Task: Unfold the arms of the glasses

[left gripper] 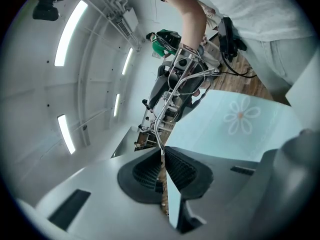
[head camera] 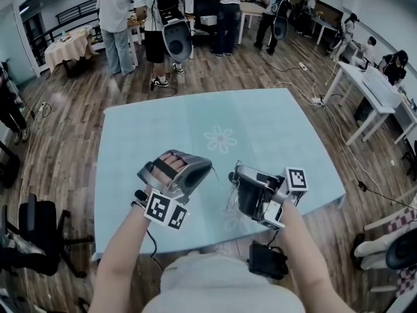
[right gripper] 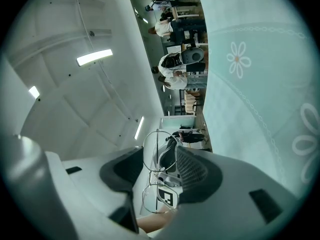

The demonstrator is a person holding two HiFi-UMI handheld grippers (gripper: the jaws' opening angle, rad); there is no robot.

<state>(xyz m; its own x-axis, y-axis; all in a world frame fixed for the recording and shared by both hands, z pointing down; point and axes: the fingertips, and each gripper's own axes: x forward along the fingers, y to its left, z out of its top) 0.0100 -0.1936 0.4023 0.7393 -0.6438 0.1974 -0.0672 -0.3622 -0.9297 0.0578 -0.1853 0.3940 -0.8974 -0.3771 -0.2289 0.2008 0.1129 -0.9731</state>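
Observation:
Thin wire-rimmed glasses (head camera: 232, 191) hang in the air between my two grippers, above the near part of the light blue table (head camera: 273, 129). My left gripper (head camera: 210, 171) is shut on the tip of one slim metal arm (left gripper: 159, 129). That arm runs away from its ribbed pads (left gripper: 182, 171) towards the right gripper (left gripper: 187, 81). My right gripper (right gripper: 160, 159) is shut on the glasses' front, both round rims (right gripper: 159, 154) showing between its jaws. Behind the rims are the left gripper's marker cube (right gripper: 167, 198) and a forearm (right gripper: 150, 226).
The tablecloth bears a printed daisy (head camera: 220, 139) in its middle. Several people (head camera: 117, 18) stand at the far end of the room by tables. White desks (head camera: 378, 90) line the right side, cables (head camera: 300, 87) lie on the wood floor, and a black chair (head camera: 36, 230) stands at the left.

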